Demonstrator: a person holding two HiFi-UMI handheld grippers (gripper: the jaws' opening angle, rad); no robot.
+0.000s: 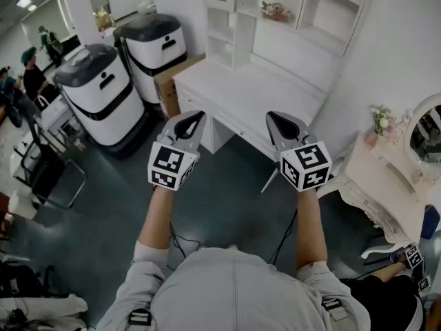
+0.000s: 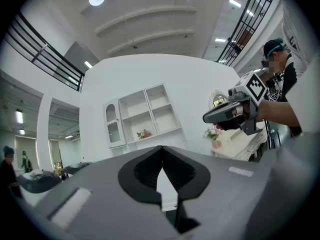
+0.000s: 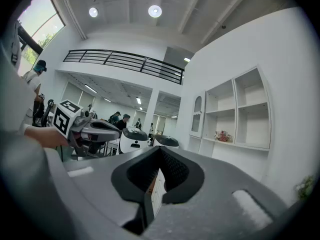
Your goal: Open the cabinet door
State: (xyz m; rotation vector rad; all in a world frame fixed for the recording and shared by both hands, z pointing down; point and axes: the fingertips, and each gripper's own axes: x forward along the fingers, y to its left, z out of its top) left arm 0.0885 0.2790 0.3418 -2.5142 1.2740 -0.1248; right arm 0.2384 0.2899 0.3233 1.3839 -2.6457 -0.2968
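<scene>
**White room, desk ahead: both grippers clenched and empty**

White walls are enclosing a dark floor, and a white desk [image 1: 258,92] is standing against the far wall. A shelf unit [image 1: 303,9] is sitting along the desk's back edge. The cabinet door [image 2: 114,124], arched and glazed, is occupying the left end of that unit and is appearing closed.

The left gripper [image 1: 191,121] is pointing level toward the desk, jaws pressed together with nothing between them. The right gripper [image 1: 278,120] is doing likewise beside it. Both are hovering well apart from the door.

Two white-and-black machines [image 1: 103,92] are standing left of the desk, with a cardboard box [image 1: 172,81] between them and the desk. A vanity table [image 1: 382,181] is standing at the right.
</scene>
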